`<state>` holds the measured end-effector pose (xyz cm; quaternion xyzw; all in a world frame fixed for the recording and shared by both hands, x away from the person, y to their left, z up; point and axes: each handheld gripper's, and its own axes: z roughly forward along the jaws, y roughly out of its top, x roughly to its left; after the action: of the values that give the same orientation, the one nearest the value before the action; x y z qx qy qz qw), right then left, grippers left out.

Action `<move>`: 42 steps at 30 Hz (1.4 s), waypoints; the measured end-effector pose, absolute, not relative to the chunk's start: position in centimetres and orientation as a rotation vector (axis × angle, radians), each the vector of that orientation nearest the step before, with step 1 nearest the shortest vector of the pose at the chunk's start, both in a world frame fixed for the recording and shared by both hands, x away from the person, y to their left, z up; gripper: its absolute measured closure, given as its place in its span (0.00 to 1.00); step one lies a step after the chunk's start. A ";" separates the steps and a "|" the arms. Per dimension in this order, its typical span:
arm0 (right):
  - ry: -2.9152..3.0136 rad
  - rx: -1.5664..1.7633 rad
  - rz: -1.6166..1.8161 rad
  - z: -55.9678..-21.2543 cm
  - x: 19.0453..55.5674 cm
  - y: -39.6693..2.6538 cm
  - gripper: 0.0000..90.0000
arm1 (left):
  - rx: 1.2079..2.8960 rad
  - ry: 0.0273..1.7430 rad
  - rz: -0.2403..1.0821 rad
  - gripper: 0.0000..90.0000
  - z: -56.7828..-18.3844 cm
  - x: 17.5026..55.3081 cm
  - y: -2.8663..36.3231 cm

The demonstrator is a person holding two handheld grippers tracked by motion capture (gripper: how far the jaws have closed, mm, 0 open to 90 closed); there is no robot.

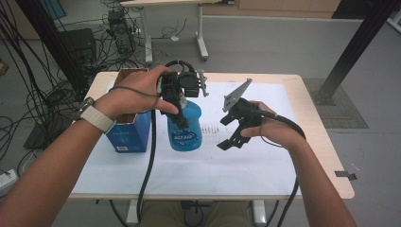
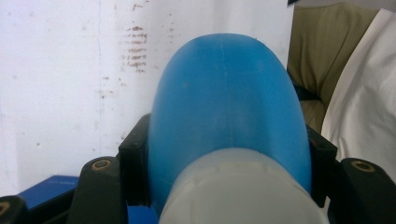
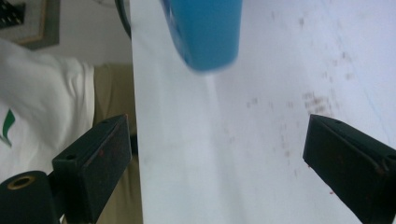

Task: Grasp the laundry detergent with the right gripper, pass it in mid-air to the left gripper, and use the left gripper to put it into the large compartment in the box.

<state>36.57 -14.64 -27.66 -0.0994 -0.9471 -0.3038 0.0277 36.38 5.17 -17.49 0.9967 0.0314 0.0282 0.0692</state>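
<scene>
A light wooden table [image 1: 312, 118] is covered by a white sheet [image 1: 265, 156]. Beyond the table, a grey floor [image 1: 274, 47] is seen, with tangled black cables [image 1: 42, 90] to the table's left and a second desk's white legs [image 1: 202, 33] behind it.

A light wooden table [image 1: 321, 137] carries a white sheet [image 1: 265, 165], with a blue box [image 1: 126, 137] on it.

Both black grippers trail thick black cables toward six o'clock. A pale-strapped watch [image 1: 94, 117] circles the left wrist; a grey three-cornered plate [image 1: 236, 94] tops the right gripper [image 1: 231, 135].
</scene>
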 end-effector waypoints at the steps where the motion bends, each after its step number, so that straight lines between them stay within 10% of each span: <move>1: -2.932 -0.326 -0.895 -27.6 36.5 -14.9 0.09 | 3.004 0.101 0.091 0.42 -17.4 36.4 5.2; 42: -3.117 -0.499 -0.471 -24.3 36.1 -23.3 0.11 | 2.982 0.907 0.194 0.42 -10.9 38.4 5.9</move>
<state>36.07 -23.29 -24.27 -0.1563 -0.9763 -0.1475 -0.0250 38.40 5.91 -10.88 0.9549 0.2904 0.0620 0.0095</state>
